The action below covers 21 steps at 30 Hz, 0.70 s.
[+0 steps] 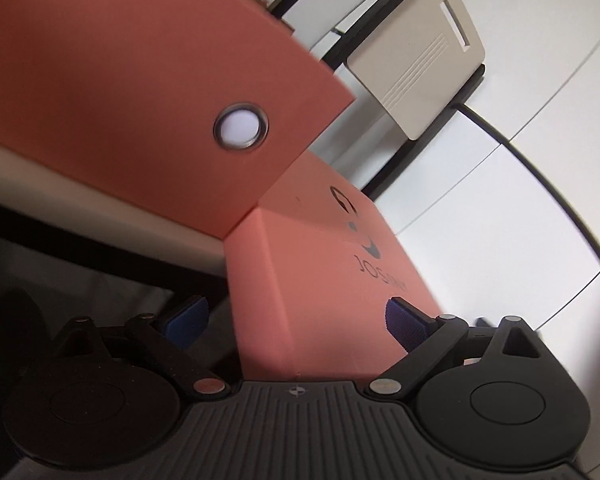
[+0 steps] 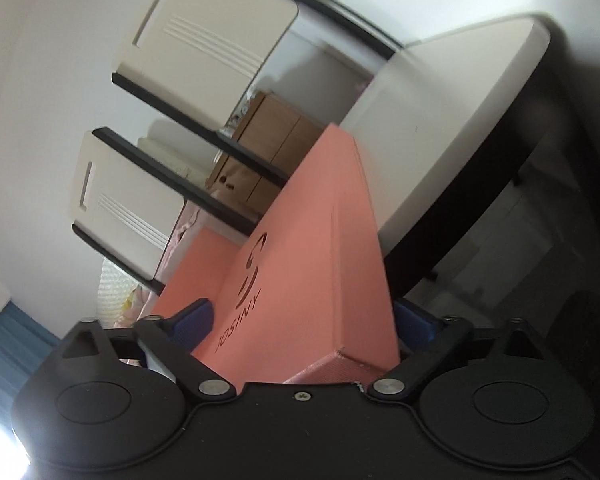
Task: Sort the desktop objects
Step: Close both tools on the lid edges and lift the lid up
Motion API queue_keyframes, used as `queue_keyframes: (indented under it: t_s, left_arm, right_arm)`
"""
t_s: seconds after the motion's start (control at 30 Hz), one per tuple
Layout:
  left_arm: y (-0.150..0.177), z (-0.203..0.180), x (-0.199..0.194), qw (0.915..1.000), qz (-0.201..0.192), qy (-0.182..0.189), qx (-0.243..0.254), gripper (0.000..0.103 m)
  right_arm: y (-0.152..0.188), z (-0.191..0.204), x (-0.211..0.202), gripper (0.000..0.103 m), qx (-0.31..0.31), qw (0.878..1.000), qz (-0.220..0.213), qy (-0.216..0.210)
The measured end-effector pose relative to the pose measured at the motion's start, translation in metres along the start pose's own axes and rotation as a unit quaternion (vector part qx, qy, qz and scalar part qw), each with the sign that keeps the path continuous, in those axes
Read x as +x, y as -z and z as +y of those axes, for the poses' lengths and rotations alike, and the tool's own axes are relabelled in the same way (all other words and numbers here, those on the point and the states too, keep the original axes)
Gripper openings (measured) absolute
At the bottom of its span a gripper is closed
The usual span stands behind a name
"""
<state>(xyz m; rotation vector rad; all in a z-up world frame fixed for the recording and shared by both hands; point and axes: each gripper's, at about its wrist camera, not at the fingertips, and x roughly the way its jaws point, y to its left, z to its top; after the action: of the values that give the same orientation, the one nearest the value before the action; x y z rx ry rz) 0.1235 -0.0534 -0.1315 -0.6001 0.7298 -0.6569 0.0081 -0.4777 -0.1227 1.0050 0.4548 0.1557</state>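
Salmon box (image 2: 312,264) sits between both tools, tilted in the air. Right tool (image 2: 300,320) pads grip its sides; left tool (image 1: 296,320) straddles its corner, contact unclear. Carrying step; next, you need a landing spot.

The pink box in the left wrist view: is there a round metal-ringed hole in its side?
Yes, the pink box has a round hole rimmed with a metal ring, showing light through it.

The pink box (image 2: 300,256) hides most of the right gripper's far blue pad (image 2: 414,318), and the black print on the box (image 1: 374,256) is too blurry to read.
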Motion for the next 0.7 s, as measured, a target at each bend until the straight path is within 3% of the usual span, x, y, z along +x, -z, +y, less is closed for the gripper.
queue_keyframes:
  t_s: [0.03, 0.13, 0.17, 0.2, 0.47, 0.7]
  left_arm:
    - [-0.001, 0.000, 0.002, 1.0000, 0.001, 0.003, -0.002, 0.085]
    - [0.000, -0.006, 0.004, 0.9998, 0.006, -0.010, 0.018, 0.075]
    - [0.001, -0.007, 0.003, 0.9995, 0.005, -0.015, 0.026, 0.074]
    - [0.001, -0.008, 0.002, 0.9995, 0.004, -0.016, 0.026, 0.074]
    - [0.000, -0.032, -0.026, 0.9991, -0.023, 0.029, 0.019, 0.074]
    - [-0.009, -0.053, -0.046, 0.9981, -0.035, 0.043, 0.028, 0.074]
  right_arm:
    - [0.000, 0.000, 0.002, 0.084, 0.002, 1.000, 0.003, 0.001]
    - [0.003, 0.000, -0.001, 0.069, 0.003, 1.000, -0.001, 0.022]
    - [0.003, 0.000, -0.003, 0.061, 0.000, 1.000, -0.003, 0.030]
    - [0.003, 0.001, -0.006, 0.060, -0.006, 0.999, -0.004, 0.035]
    - [0.001, 0.034, -0.042, 0.059, -0.056, 0.996, -0.066, 0.022]
    - [0.004, 0.060, -0.067, 0.060, -0.075, 0.992, -0.099, 0.009]
